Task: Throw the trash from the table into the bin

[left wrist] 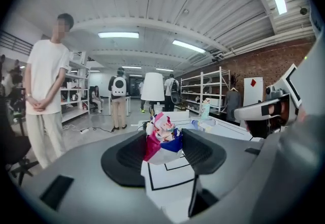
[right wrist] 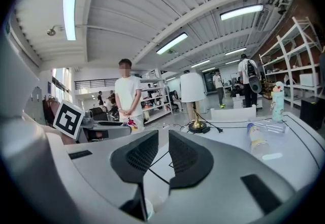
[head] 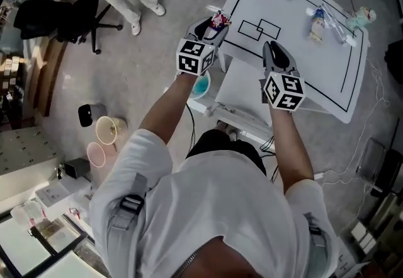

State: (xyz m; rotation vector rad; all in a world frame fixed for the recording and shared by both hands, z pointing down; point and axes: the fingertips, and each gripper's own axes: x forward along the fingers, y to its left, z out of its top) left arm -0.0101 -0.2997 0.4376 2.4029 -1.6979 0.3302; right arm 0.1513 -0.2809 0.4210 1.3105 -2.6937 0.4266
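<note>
My left tongs (head: 213,26) clamp a crumpled wrapper (left wrist: 162,142); my right tongs (head: 275,53) stand narrowly apart, empty, over the counter (head: 315,75).

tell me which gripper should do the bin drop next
Left. The left gripper is clamped on the crumpled wrapper, with the bin right beneath that arm beside the table; the right gripper is empty, over the table.

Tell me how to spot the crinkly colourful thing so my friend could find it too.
Find the big white table with black lines, then look by its left edge for the left tongs. Pinched between them is a crumpled wrapper. It is the only scrunched pink, white and blue thing; the bottle on the table is clear.
</note>
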